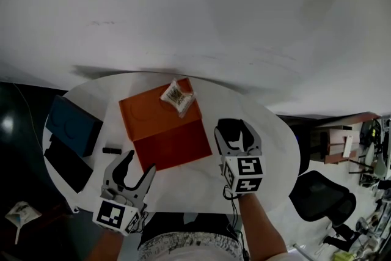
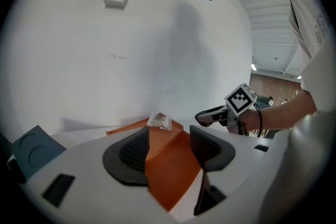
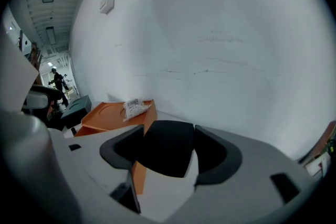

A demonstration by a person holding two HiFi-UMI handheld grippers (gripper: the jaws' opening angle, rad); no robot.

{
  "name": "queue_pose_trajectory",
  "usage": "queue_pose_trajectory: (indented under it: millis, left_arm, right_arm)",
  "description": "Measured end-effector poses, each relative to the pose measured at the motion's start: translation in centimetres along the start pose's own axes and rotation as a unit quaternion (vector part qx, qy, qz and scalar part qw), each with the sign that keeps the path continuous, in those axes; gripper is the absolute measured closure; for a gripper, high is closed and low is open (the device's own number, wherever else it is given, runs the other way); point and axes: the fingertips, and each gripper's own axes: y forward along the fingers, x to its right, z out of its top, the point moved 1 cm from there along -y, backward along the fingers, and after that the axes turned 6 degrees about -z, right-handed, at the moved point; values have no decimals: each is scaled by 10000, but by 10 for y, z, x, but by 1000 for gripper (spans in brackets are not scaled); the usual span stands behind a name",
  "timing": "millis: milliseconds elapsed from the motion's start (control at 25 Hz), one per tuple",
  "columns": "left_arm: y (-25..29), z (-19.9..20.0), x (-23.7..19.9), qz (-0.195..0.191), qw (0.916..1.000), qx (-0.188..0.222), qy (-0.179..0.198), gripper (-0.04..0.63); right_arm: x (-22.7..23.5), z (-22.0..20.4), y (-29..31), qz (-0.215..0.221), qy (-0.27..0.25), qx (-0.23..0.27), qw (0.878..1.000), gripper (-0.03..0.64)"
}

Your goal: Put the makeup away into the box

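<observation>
Orange box (image 1: 165, 131), one in number, lies mid-frame in the head view on a round white table (image 1: 269, 125). One small printed packet (image 1: 178, 96) rests at its upper edge, the print too small to read. One blue box (image 1: 73, 125) sits at left, with one black stick (image 1: 111, 150) between it and the orange box. At lower left the left gripper (image 1: 139, 163) stands released, just beside the box's lower-left corner. Right of the box, the right gripper (image 1: 235, 130) clamps one black case (image 1: 234, 126). Left gripper view: jaws apart and empty, orange box (image 2: 170, 165) seen beyond them. Right gripper view: the black case (image 3: 165, 155) fills the gap between the jaws, with the orange box (image 3: 105, 113) at centre left.
</observation>
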Motion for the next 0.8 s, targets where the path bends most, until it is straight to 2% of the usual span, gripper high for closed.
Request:
queue_pose_trajectory:
  millis: [360, 800]
  left_arm:
    - [-18, 0, -5, 84, 9999, 116, -51, 336]
    - [-52, -18, -27, 430, 9987, 166, -217, 336]
  right_arm:
    - [-30, 12, -13, 249, -205, 71, 9995, 299]
    - [-82, 4, -5, 662, -456, -48, 9968, 299]
